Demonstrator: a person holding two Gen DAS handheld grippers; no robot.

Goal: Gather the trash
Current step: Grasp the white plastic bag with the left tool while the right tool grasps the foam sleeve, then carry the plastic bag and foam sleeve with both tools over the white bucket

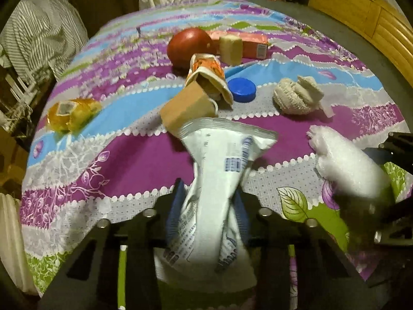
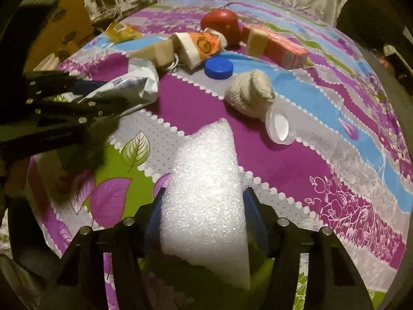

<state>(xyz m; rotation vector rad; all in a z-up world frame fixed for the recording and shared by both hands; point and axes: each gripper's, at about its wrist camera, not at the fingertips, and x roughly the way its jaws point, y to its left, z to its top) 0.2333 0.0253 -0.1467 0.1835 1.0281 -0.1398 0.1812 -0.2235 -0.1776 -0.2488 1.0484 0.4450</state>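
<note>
While the left gripper [image 1: 209, 206] pinches a white printed plastic pouch [image 1: 219, 170] at its crumpled waist, the right gripper [image 2: 204, 206] has its blue pads against the sides of a white foam sheet [image 2: 206, 180], so each hand carries one piece of trash above the patterned tablecloth [image 1: 144, 155]. Taking the blue bottle cap [image 1: 242, 89] as the landmark, more rubbish lies close by: an orange-printed paper bag [image 1: 206, 77] and a brown cardboard piece [image 1: 185, 108] just left of it, a rolled beige cloth [image 1: 296, 95] to its right, a red tomato [image 1: 188, 44] and a pink carton [image 1: 247, 44] beyond it. No bin shows in either view. The paper bag gapes open; what is inside I cannot tell. A small clear cup [image 2: 280, 125], right of the cap beside the cloth, looks empty.
</note>
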